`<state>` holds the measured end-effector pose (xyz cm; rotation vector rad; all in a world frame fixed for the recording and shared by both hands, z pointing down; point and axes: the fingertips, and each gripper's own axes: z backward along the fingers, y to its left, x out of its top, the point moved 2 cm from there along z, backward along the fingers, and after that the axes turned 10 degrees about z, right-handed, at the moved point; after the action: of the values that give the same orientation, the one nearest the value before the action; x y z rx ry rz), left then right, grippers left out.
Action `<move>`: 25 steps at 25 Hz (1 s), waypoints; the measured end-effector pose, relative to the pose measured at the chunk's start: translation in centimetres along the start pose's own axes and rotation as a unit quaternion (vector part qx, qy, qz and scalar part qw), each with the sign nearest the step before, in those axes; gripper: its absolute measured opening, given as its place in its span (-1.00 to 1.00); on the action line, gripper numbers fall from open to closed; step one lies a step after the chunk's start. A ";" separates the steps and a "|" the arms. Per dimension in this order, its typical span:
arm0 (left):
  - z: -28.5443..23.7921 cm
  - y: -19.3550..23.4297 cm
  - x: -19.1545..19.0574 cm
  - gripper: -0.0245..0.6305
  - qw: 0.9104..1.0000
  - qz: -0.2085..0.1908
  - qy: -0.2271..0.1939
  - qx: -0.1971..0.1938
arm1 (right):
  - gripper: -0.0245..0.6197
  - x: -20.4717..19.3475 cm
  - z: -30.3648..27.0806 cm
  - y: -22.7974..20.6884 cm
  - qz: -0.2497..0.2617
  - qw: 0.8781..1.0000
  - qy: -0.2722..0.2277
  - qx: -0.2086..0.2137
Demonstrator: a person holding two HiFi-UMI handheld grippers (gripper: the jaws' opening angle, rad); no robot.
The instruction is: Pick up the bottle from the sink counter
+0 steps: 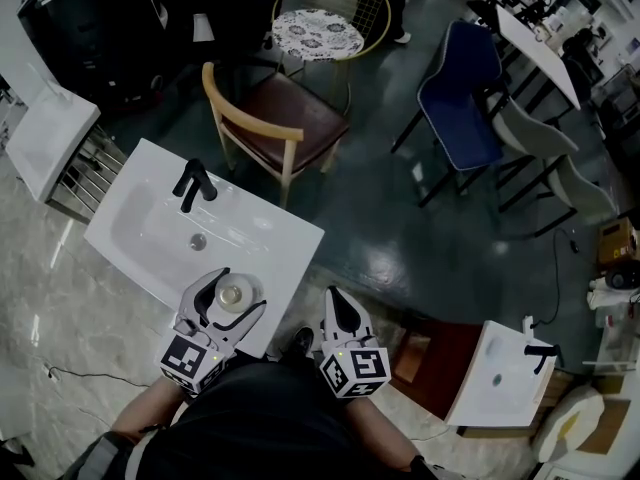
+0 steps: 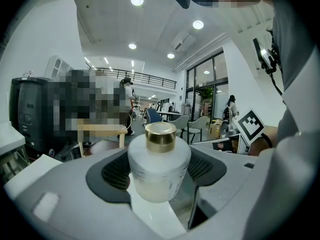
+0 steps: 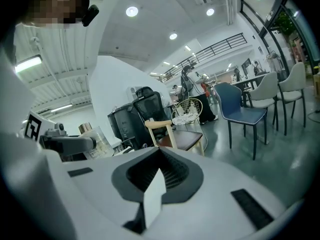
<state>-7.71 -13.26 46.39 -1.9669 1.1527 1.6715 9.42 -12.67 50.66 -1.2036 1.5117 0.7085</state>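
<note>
- Left gripper (image 1: 241, 291) pinches the gold-capped frosted bottle (image 2: 159, 169) mid-body, at the 6 o'clock edge of the sink counter (image 1: 283, 245)
- Right gripper (image 1: 337, 299): jaws pressed together, empty
- Likely glass: weighty, slick, breakable; grip the body, not the cap

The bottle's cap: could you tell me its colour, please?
Gold cap on the bottle; clearest in the left gripper view.

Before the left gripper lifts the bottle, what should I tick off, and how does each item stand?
1. Bottle between the left gripper's jaws: ok.
2. Pads pressing firmly on the bottle: cannot tell.
3. Bottle upright, gold cap on: ok.
4. Bottle clear of the faucet, at the sink counter's near edge: ok.
5. Right gripper shut, empty, away from the bottle: ok.
</note>
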 end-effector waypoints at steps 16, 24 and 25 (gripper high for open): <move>-0.5 -0.5 -0.2 0.11 1.000 0.001 0.012 -0.006 | -0.90 1.0 0.3 0.4 0.029 0.999 -0.017 0.007; -0.9 -0.6 -0.9 0.10 1.000 -0.001 0.002 -0.018 | -0.90 0.9 0.5 0.5 0.038 0.999 -0.020 0.006; -0.9 -0.6 -0.9 0.10 1.000 -0.002 0.001 -0.018 | -0.90 0.9 0.6 0.4 0.039 0.999 -0.021 0.006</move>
<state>-6.61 -13.16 47.33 -1.9924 1.1270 1.7010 9.24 -12.32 49.56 -1.1185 1.5315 0.7704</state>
